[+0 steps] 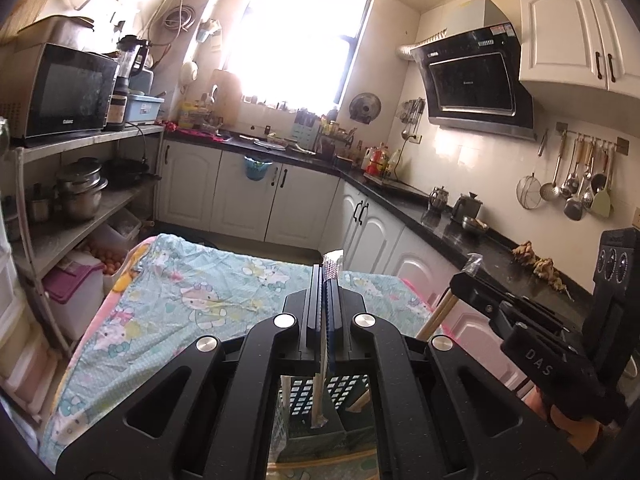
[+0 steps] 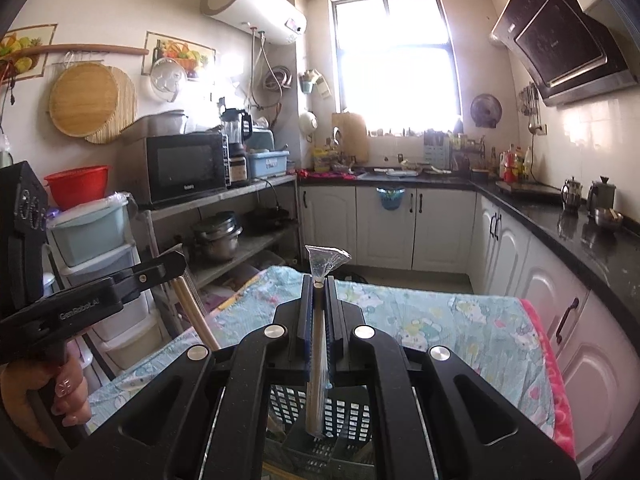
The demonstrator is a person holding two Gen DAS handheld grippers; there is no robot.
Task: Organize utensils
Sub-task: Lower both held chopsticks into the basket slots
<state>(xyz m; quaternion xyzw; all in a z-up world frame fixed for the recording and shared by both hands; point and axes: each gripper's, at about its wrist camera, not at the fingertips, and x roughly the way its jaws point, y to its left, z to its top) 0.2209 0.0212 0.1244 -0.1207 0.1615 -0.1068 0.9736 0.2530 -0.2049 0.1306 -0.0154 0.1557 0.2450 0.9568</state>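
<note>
In the left wrist view my left gripper [image 1: 327, 276] is shut on a plastic-wrapped pair of wooden chopsticks [image 1: 318, 396]. The wrapper's end sticks up past the fingertips and the sticks hang down over a black perforated basket [image 1: 344, 392]. In the right wrist view my right gripper [image 2: 319, 280] is shut on another wrapped pair of chopsticks [image 2: 317, 364], its crumpled wrapper end above the tips, over the same basket [image 2: 348, 412]. Each gripper shows in the other's view: the right gripper [image 1: 460, 280] at the right, the left gripper [image 2: 180, 258] at the left.
A table with a cartoon-print cloth [image 1: 192, 280] lies ahead, pink-edged at the right [image 2: 540, 340]. A shelf rack with a microwave [image 2: 186, 168] and pots stands left. A black counter [image 2: 580, 232] over white cabinets runs along the right and back. A hand [image 2: 60, 392] holds the left gripper.
</note>
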